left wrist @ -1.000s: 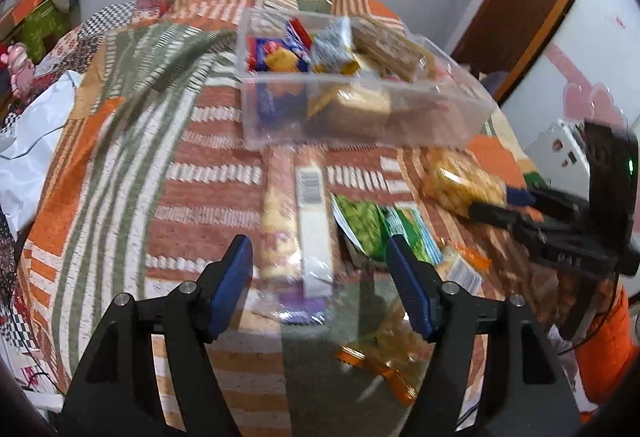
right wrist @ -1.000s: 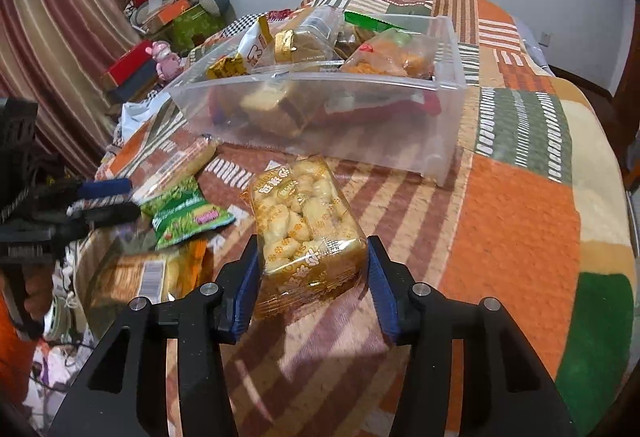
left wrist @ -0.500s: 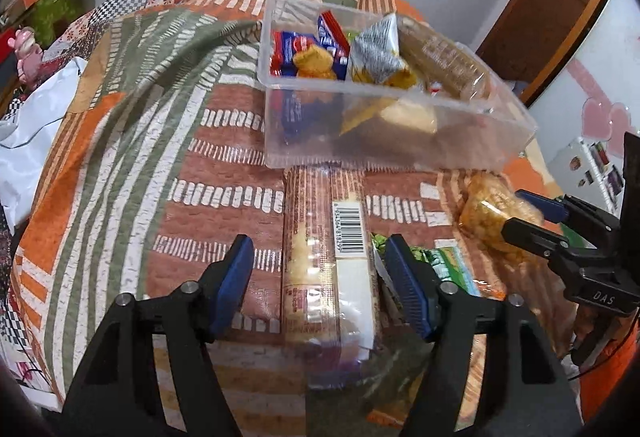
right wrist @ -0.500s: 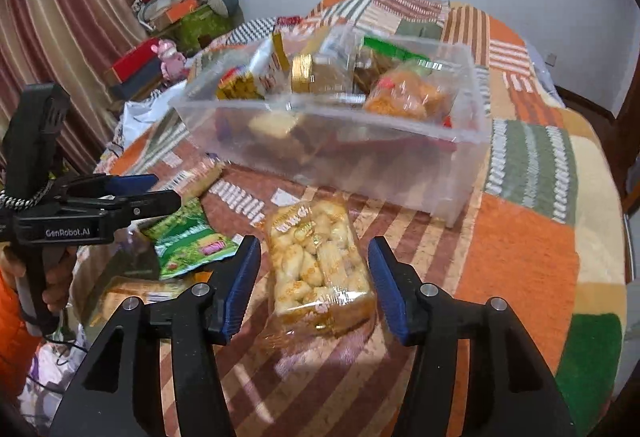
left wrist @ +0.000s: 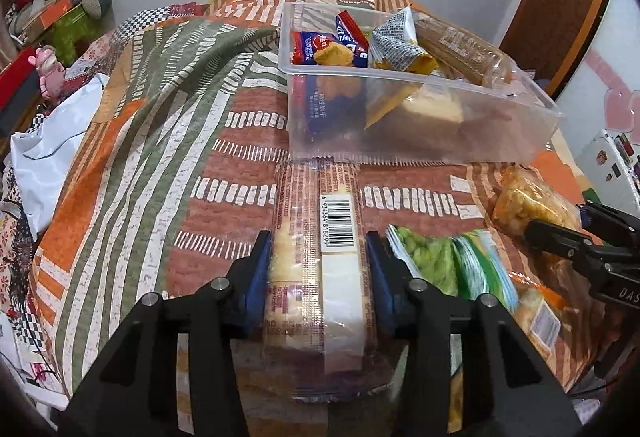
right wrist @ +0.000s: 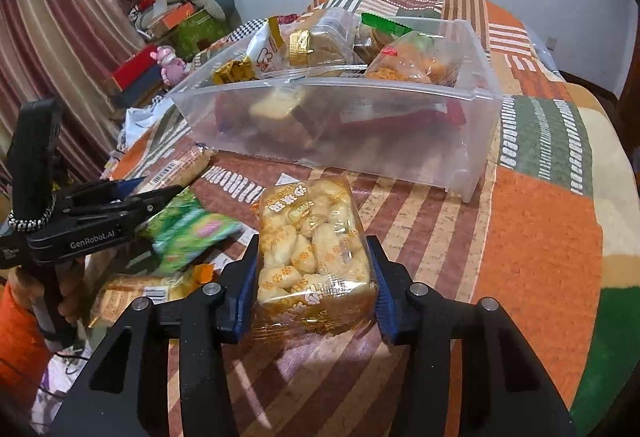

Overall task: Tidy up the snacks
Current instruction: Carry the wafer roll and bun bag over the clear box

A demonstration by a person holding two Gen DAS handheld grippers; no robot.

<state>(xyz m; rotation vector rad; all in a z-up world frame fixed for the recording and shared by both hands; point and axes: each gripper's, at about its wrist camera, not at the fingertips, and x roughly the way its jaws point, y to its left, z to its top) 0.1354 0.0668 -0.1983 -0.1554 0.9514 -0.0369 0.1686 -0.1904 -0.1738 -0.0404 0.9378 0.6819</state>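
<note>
Left tool (left wrist: 318,265): its two blue pads press on both sides of the long cracker pack (left wrist: 320,261), so it grips the pack.
Long cracker pack: it lies flat on the patchwork blanket (left wrist: 160,141). A barcode faces up. Its far end touches the front wall of the clear plastic bin (left wrist: 400,141), straight ahead of the left tool.
Right tool (right wrist: 312,273): its blue pads squeeze both sides of the bag of small golden pastries (right wrist: 312,249). It grips the bag.
Bag of small golden pastries: it sits on the blanket, just in front of the bin, with a small gap between them. Seen from the left tool, it is off to the right (left wrist: 532,201).
Clear plastic bin: it is ahead of both tools, on the blanket. It is full of snacks, and some poke up over the rim.
Snacks in the bin: a blue and red cookie pack (left wrist: 328,51), a silver and yellow chip bag (left wrist: 400,41) and a long brown cracker pack (left wrist: 460,49).
Green snack bag (left wrist: 440,261): it lies just right of the left tool, between the two tools. It looks blurry.
Orange-edged biscuit pack (right wrist: 136,293): it lies near the right tool, on its left, under the green bag's edge.
Pink toy (right wrist: 170,63): far off to the left, past the blanket.
</note>
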